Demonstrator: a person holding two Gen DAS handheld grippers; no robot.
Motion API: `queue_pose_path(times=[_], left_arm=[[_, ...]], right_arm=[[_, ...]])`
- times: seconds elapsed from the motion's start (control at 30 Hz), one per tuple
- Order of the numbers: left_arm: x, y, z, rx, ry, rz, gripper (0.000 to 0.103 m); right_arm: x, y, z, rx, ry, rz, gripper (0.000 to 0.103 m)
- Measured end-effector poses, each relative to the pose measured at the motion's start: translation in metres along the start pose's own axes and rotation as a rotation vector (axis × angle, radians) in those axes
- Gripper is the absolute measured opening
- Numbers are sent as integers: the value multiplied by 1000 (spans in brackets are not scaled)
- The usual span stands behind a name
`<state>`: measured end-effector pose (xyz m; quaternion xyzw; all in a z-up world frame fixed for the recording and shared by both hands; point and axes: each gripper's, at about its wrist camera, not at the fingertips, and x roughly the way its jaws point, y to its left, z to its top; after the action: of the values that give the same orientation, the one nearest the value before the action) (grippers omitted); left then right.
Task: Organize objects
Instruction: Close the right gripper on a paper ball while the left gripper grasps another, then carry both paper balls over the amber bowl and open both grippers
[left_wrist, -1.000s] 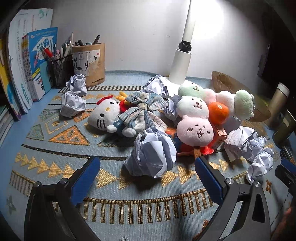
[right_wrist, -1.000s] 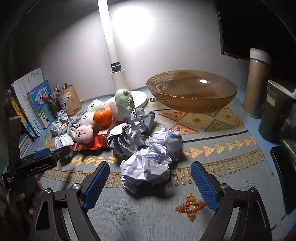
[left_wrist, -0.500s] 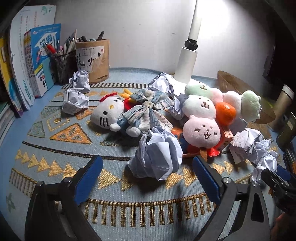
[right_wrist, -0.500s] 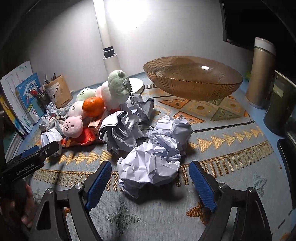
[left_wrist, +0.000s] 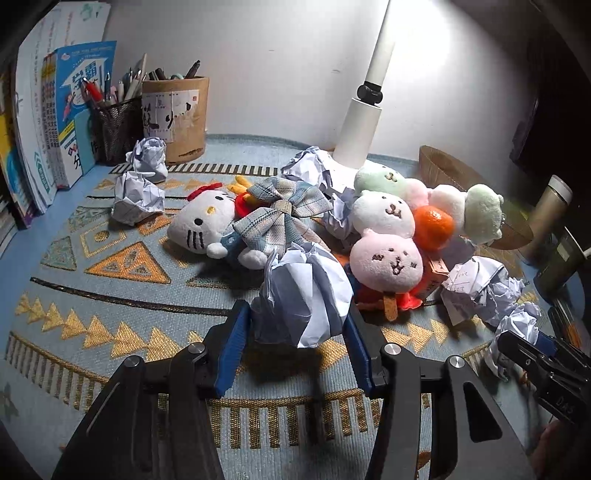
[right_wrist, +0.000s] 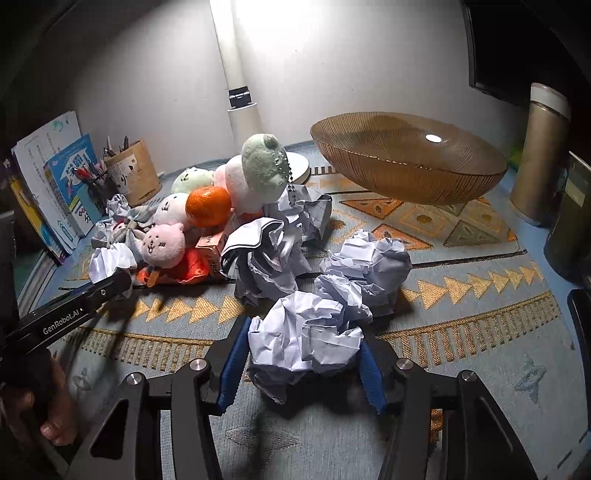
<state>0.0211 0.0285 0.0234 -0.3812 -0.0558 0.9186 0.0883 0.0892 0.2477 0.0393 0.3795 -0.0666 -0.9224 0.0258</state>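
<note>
The patterned mat (left_wrist: 122, 258) fills both frames, plush toys (left_wrist: 384, 236) heaped mid-frame, amber bowl (right_wrist: 406, 162) upper right in my right view, presumably empty for sorting. My left gripper (left_wrist: 295, 332) has just been closing; its blue pads now pinch a paper ball (left_wrist: 303, 295) at lower centre. My right gripper (right_wrist: 301, 358) likewise squeezes its own crumpled ball (right_wrist: 306, 336), lower centre.
</note>
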Motion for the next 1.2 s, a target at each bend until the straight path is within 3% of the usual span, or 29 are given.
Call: queue_pose_path(times=[0.07,0.13,0.23,0.43,0.57,0.73,0.83,0.93,1.2], left_arm=[[-10,-9,-4,14,-13,6,47],[-20,-19,-10,20,-15,-51,47],[-31,-38,-21,69,-19,-65,47],[-41,-58,-25,77,5,-129,47],[-54,-78,0,95,-15,-193,47],[-63,-121,62,130,-58,-296,47],[-47,-150,102,159,-73,-313,48],[-13,-173,133,172,-35,-329,48],[65,-199,162,144,42,-338,48]], right_arm=[[-11,6,-1,-17,-15,19,53],[-22,12,-3,-49,-28,16,53],[-32,14,-6,-71,-40,9,53],[-45,-6,-6,-24,-31,24,53],[-70,-27,21,2,-93,-10,53],[-87,-67,76,102,-166,-44,54],[-75,-90,107,139,-180,-77,55],[-50,-108,126,154,-164,-65,55],[12,-138,153,177,-91,-92,55]])
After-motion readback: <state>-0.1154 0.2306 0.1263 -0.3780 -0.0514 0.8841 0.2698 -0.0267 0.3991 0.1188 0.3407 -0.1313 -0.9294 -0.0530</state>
